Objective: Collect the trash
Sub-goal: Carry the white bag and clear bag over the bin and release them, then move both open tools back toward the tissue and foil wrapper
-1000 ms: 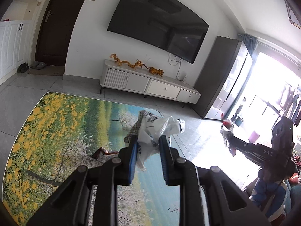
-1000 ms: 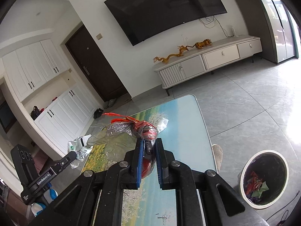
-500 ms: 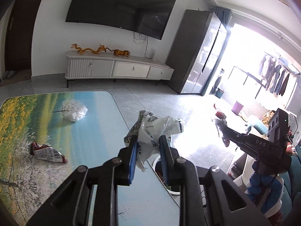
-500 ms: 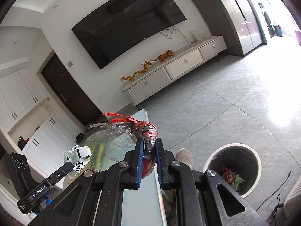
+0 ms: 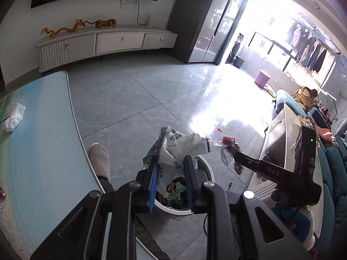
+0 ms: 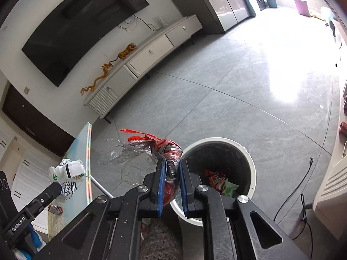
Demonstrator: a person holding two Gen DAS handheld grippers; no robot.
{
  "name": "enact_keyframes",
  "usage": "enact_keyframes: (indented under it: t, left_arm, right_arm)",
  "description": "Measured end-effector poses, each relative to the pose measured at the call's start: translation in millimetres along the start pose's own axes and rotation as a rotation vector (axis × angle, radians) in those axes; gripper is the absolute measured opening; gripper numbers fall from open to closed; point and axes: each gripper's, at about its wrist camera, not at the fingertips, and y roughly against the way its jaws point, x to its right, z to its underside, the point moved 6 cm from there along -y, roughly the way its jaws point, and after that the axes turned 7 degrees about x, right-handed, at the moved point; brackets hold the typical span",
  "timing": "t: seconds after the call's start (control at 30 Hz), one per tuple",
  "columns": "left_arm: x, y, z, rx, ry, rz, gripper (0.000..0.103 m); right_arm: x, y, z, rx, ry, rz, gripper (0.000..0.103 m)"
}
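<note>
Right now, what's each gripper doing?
Left gripper: closed on a white plastic wrapper.
Right gripper: closed on a red and clear plastic wrapper.

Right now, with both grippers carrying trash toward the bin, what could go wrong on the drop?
1. The red and clear wrapper in the right gripper trails left of the bin; released here, it may land on the floor.
2. The white plastic bag in the left gripper spreads wide and light, so it could catch the rim or drift.
3. A foot in a grey slipper stands close beside the bin; a nudge might tip it.
</note>
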Motion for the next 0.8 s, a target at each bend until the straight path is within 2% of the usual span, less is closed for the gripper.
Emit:
enact_keyframes:
  t: [0.23, 0.3, 0.37, 0.43, 0.67, 0.8]
  left_arm:
    - [18.4, -59.1, 2.8, -0.079, 0.027, 0.045, 0.025]
    - [25.2, -72.0, 3.6, -0.101, 0.039, 0.064, 0.028]
    - [30.0, -84.1, 5.1, -0.120, 0.057, 0.082, 0.039]
    - [31.6, -91.8, 3.8, -0.127, 0.075, 0.092, 0.051]
    - [24.6, -92.3, 5.3, -0.132, 0.086, 0.088, 0.053]
    - [11.2, -75.0, 5.2, -0.092, 0.088, 0.023, 0.058]
  right_arm:
    - [32.0, -32.1, 10.0, -0.066, -0.058, 0.054, 0.016]
    - [39.6, -37.9, 10.8, -0.071, -0.074, 0.071, 0.022]
    - [46.6, -39.8, 12.7, -0.073, -0.086, 0.085, 0.042]
    - [51.2, -40.2, 12.6, -0.072, -0.091, 0.097, 0.046]
    - [54.0, -32.7, 9.4, -0.055, -0.099, 0.118, 0.049]
    - [42.4, -25.1, 4.8, -0.033, -0.079, 0.104, 0.050]
